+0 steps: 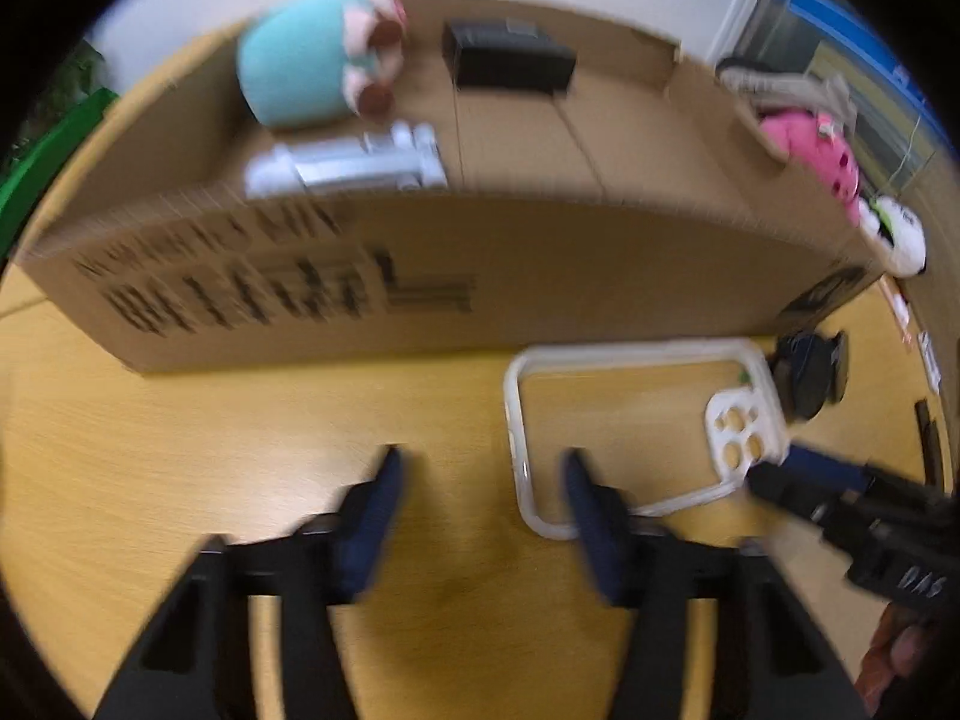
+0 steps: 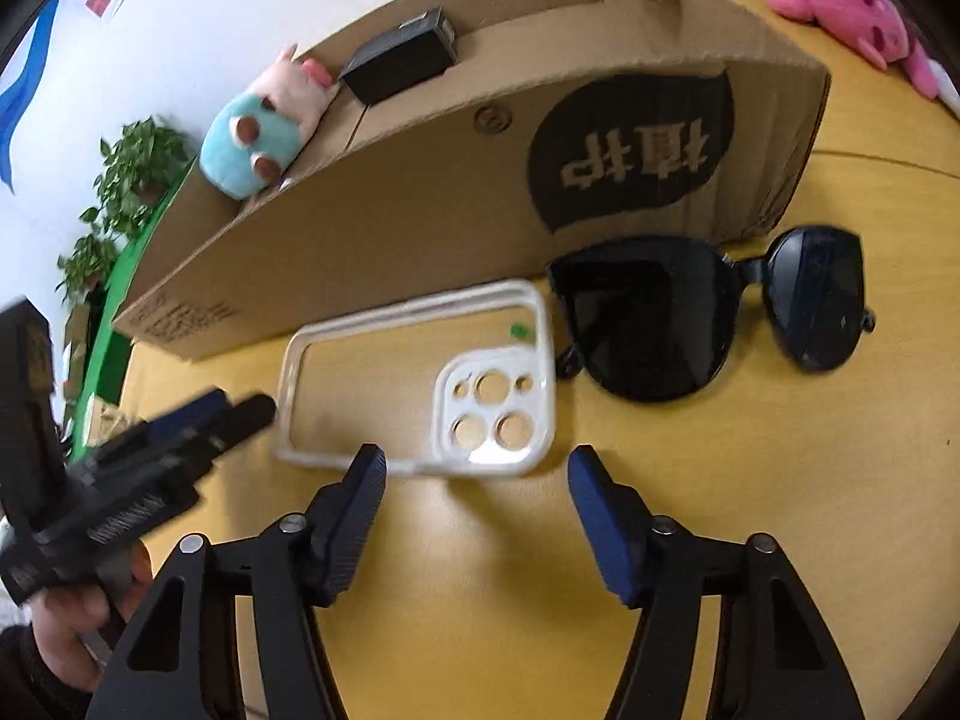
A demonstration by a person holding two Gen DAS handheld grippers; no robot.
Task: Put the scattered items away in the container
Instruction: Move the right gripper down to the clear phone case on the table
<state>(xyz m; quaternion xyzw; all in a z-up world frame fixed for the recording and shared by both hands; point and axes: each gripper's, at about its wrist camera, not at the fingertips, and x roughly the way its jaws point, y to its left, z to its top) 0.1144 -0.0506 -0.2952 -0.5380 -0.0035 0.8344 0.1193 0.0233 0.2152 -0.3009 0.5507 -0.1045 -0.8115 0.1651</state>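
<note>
Both grippers pointed steeply down at the tabletop [image 2: 480, 630], a yellow wood-grain surface. The left gripper [image 1: 480, 468] had its jaws spread, with one short end of the phone case [image 1: 630, 420] between them, the right pad over the case's rim; the blur left contact unclear. The right gripper [image 2: 477, 468] also had its jaws spread, nothing pinched, its tips just short of the case's near long edge. A hand [image 2: 90, 618] gripped the left gripper's handle at the lower left of the right wrist view. The clear case lay flat, its long axis parallel to the near wall of the cardboard box [image 2: 390, 210], camera cutouts toward the sunglasses [image 2: 708, 312], which lay just beside it against the box. Inside the box sat a teal plush [image 2: 252, 144], a black block [image 2: 402, 60] and a white item [image 1: 348, 165]. A pink plush [image 2: 852, 6] lay beyond the box. A white wall and potted plants [image 2: 120, 192] stood behind.
</note>
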